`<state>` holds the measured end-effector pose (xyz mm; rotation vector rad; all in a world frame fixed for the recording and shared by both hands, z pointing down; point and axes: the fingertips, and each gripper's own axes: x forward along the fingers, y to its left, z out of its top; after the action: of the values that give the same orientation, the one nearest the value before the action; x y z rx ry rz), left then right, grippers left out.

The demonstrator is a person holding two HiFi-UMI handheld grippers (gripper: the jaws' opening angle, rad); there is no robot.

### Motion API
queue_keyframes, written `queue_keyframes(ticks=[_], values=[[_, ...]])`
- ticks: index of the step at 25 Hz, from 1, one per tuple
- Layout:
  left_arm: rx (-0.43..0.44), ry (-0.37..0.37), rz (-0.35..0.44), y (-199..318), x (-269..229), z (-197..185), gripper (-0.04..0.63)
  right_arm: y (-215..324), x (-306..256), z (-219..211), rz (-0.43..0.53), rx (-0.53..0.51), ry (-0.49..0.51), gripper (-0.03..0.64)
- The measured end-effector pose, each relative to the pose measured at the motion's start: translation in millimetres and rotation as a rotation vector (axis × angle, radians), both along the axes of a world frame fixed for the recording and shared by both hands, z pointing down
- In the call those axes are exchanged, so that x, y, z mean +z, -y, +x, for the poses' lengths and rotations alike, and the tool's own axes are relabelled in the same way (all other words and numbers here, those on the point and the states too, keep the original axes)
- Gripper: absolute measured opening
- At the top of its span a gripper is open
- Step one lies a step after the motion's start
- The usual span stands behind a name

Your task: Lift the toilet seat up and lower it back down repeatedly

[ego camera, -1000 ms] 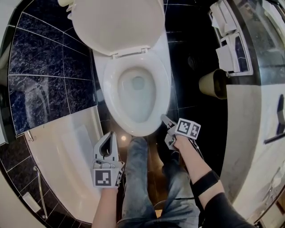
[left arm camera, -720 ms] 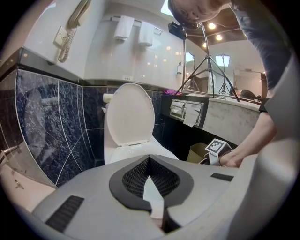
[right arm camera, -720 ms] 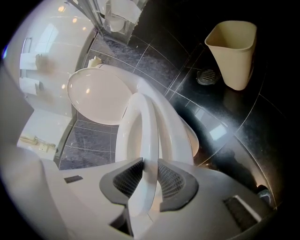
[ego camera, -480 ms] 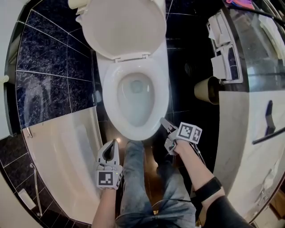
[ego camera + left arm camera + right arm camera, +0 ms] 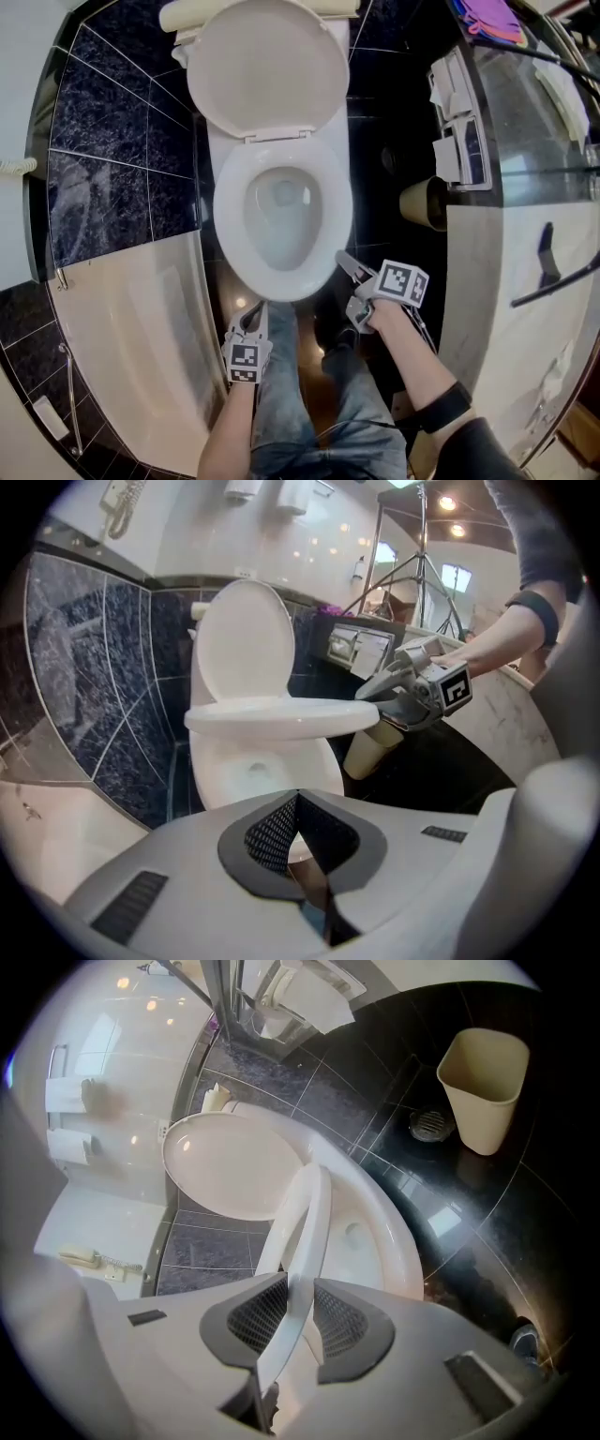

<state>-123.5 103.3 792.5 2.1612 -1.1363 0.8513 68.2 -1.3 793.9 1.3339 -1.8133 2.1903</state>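
1. The right hand-held gripper (image 5: 300, 1312) is clamped on the edge of the toilet seat (image 5: 309, 1213), at about 4 o'clock of the bowl (image 5: 281, 234) in the head view. The seat sits partly raised, well short of the upright lid (image 5: 267, 66).
2. The bite is narrow and on glossy plastic, so it may slip and let the seat slam onto the bowl.
3. The left hand-held gripper (image 5: 251, 323), at 6 o'clock, is closed and empty, so nothing backs up the hold.
4. A sideways pull could strain the hinge.
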Motion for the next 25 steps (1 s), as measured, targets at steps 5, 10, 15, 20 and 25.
queue_keyframes(ticks=[5, 10, 15, 20, 25], values=[[0.025, -0.041, 0.021, 26.9, -2.6, 33.2, -0.009, 6.3, -13.7, 0.1, 0.000, 0.005, -0.006, 0.109], [-0.032, -0.084, 0.070, 55.8, -27.0, 44.3, -0.009, 10.2, -22.4, 3.0, 0.004, -0.003, -0.024, 0.113], [-0.099, -0.089, 0.112, 74.2, -45.2, 36.1, -0.009, 22.0, -41.7, 2.5, 0.023, 0.012, -0.013, 0.115], [-0.116, -0.113, 0.120, 102.4, -78.1, 35.3, -0.009, 39.5, -73.2, 3.2, 0.040, 0.037, -0.030, 0.118], [-0.121, -0.116, 0.126, 139.4, -113.2, 32.5, -0.009, 67.0, -135.1, 0.7, 0.156, -0.025, -0.102, 0.033]])
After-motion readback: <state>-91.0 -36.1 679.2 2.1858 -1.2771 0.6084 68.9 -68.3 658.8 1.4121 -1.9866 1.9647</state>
